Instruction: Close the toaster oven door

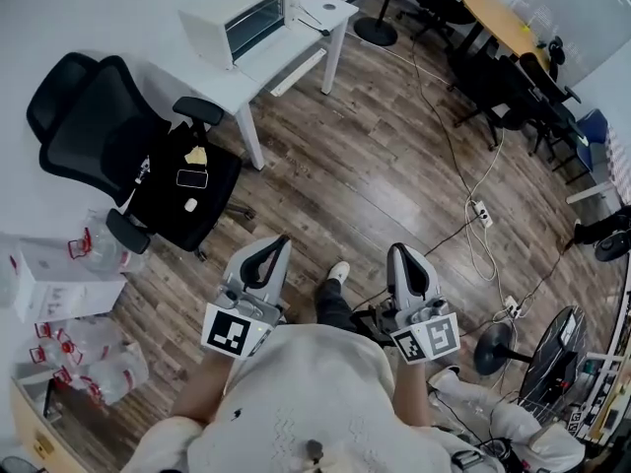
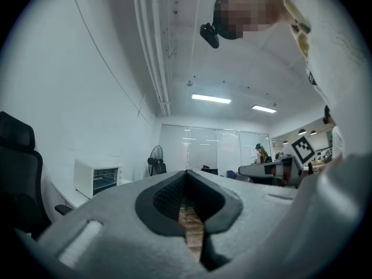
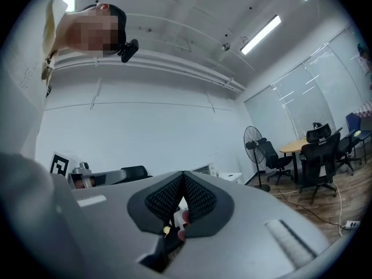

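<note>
The white toaster oven (image 1: 240,18) stands on a white table (image 1: 296,52) at the far wall, well ahead of me. Its dark glass front looks upright, with no flap hanging down. It also shows small at the left of the left gripper view, as the toaster oven (image 2: 96,178). My left gripper (image 1: 279,241) and right gripper (image 1: 398,251) are held low over the wood floor, far from the oven, pointing level. The jaws of the left gripper (image 2: 187,173) meet with nothing between them. The right gripper (image 3: 183,175) is likewise shut and empty.
A black office chair (image 1: 128,156) with a phone on its seat stands between me and the table's left end. Clear plastic boxes (image 1: 69,264) lie at the left. Cables and a power strip (image 1: 482,213) cross the floor at the right, beside a fan (image 1: 547,348). Chairs ring a round table (image 1: 503,23).
</note>
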